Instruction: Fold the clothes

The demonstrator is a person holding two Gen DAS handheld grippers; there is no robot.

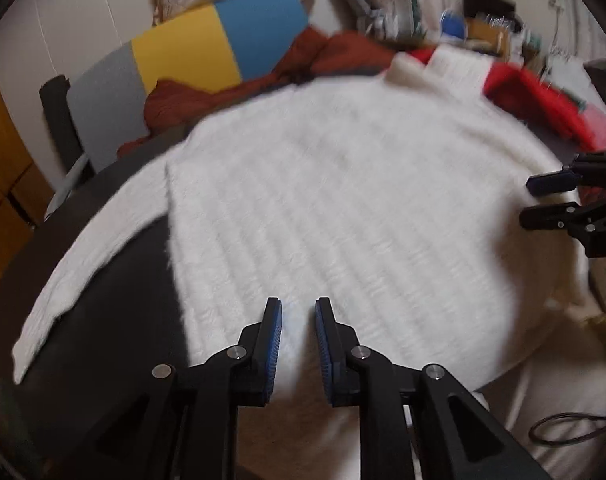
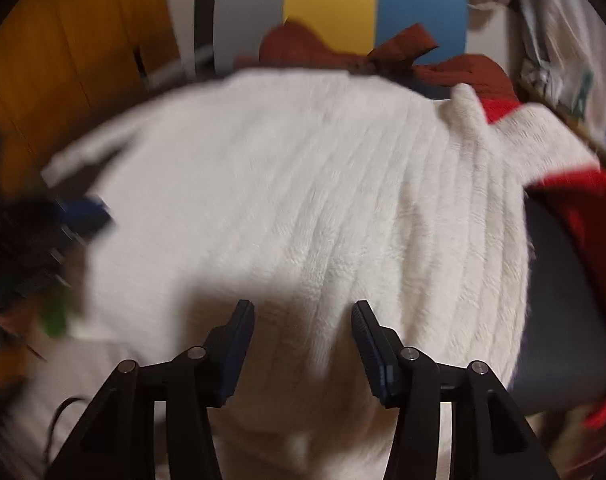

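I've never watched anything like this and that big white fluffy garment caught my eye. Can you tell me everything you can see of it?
The white fluffy ribbed sweater looks like soft fleecy knit with parallel ridges. It lies spread flat on a dark table, one sleeve stretched out to the side. At its far end it lies against a bright red garment, with a rust-brown garment bunched behind it. The left gripper and right gripper are at its near edge, jaws apart, neither clamping it.

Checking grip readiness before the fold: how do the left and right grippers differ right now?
The left gripper has its jaws narrowly parted; the right gripper has its jaws much wider. The left sits nearer the bare sleeve side, the right nearer the red garment. Both hover over the white sweater's hem, holding nothing.
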